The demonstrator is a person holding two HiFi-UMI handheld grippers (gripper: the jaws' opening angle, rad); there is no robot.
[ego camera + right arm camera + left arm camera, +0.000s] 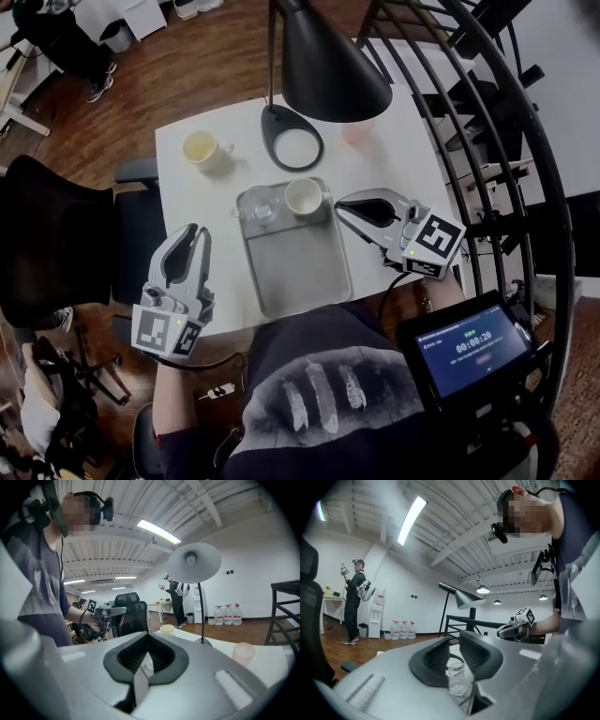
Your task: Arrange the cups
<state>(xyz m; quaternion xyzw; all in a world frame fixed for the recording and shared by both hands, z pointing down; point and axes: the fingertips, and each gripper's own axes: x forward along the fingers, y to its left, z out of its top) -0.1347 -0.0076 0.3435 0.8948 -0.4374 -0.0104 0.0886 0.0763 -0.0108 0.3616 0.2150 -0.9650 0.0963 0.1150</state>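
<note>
Grey tray (pixel 300 272) sits mid-table (pixel 206 216), and two cups are already on its far end: a glass (pixel 258 206) in the far-left corner, a white cup (pixel 303 197) in the far-right one, just beside each other. Out toward the table's far-left corner stands a yellow cup (pixel 200 148); a pink cup (pixel 358 131) waits at the far edge, half behind the lamp (pixel 328 56). Off the table's left edge hangs the left gripper (pixel 192 232), jaws nearly together with a thin gap, nothing in them. Over at the tray's far-right corner hovers the right gripper (pixel 339 204), closed and empty, its tips just beside the white cup.
</note>
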